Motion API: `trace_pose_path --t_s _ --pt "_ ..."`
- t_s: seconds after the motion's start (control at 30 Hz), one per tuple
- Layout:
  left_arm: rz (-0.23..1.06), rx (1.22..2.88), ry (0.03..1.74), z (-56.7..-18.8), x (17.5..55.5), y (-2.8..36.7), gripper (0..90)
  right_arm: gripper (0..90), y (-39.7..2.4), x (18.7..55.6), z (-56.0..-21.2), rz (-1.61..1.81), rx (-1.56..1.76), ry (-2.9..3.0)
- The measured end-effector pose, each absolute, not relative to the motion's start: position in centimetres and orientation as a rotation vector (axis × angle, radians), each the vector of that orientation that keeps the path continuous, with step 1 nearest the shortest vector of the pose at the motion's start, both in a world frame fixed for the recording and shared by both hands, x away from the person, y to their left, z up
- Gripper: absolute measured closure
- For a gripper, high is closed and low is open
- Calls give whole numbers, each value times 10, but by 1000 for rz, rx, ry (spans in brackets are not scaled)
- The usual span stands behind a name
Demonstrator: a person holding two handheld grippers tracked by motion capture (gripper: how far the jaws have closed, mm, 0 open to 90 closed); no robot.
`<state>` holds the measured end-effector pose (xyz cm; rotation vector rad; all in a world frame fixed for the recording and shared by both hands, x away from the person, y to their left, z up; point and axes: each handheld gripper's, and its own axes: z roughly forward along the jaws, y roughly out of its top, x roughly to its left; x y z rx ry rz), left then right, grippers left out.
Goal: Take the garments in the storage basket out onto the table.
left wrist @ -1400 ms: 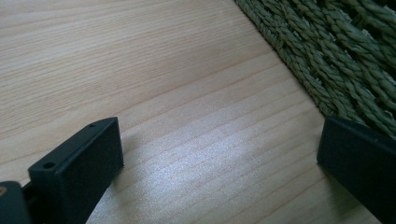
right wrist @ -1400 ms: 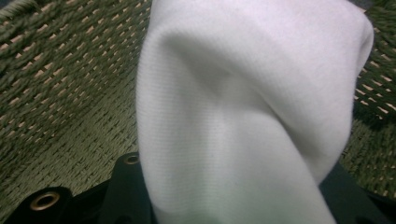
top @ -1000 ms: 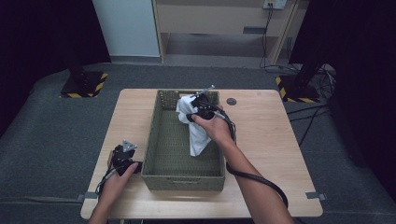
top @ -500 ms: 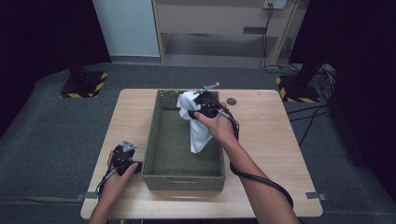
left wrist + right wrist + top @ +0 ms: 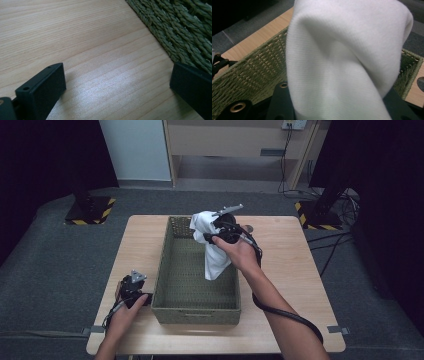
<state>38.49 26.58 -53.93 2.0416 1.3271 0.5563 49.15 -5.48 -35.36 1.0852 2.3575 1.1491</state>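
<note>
A white cloth point(image 5: 211, 245) hangs over the far right part of a green woven basket point(image 5: 172, 265), lifted clear of its floor. My right gripper point(image 5: 218, 231) is shut on the cloth near its top; in the right gripper view the cloth point(image 5: 342, 57) drapes over both jaws and hides their tips. My left gripper point(image 5: 131, 287) rests low on the wooden table point(image 5: 285, 270) beside the basket's near left corner. Its jaws stand wide apart over bare wood with nothing between them, and the basket wall point(image 5: 175, 27) lies just past one of its fingers point(image 5: 192, 87).
A small dark round spot point(image 5: 249, 228) sits on the table behind the basket's far right corner. Grey carpet surrounds the table. Black stands with yellow-striped bases point(image 5: 90, 207) flank it, and a wooden cabinet point(image 5: 240, 145) stands at the back.
My right gripper has raised the white cloth higher over the basket's far end. The left gripper has stayed in place.
</note>
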Motion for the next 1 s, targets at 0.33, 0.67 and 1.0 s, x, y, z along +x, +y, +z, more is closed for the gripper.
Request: trace_pose_path --t_s 0.33,0.67,1.0 --pt "557 2041 1327 -539 385 266 0 562 -62 485 -339 1177 1048 2330" --pt "556 2041 1327 -539 385 266 0 561 -80 480 -328 1209 1056 2301" --pt "556 2041 1327 -539 385 266 0 561 -98 479 -323 1226 1084 2278"
